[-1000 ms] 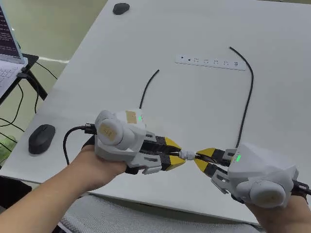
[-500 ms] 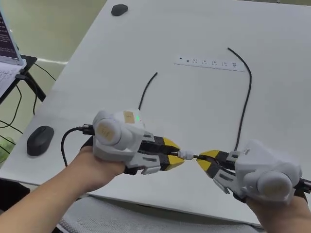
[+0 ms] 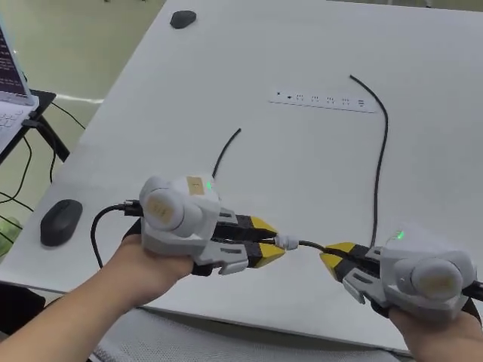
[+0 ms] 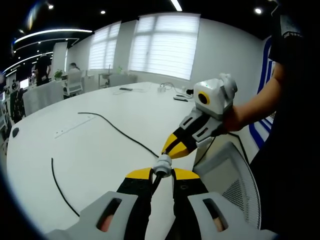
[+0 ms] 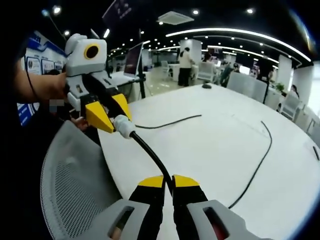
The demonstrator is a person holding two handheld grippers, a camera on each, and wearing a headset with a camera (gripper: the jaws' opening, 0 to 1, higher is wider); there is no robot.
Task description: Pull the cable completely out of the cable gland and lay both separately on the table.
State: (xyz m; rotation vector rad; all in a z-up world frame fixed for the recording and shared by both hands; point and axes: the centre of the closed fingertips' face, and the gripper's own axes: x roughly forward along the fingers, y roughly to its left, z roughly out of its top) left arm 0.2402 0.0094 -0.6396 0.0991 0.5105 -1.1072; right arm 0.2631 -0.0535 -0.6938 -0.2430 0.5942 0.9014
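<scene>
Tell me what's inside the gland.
The black cable passes into the gland, held by the left tongs, and runs to the right tongs. How far it reaches inside is hidden by the gland's body.

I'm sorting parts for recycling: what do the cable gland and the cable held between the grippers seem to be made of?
Cable gland: apparently moulded plastic, off-white, smooth with a slight sheen; no metallic glint shows. Cable: black and matte, probably a rubber or PVC jacket, since it bends in a smooth curve; its core is hidden.
</scene>
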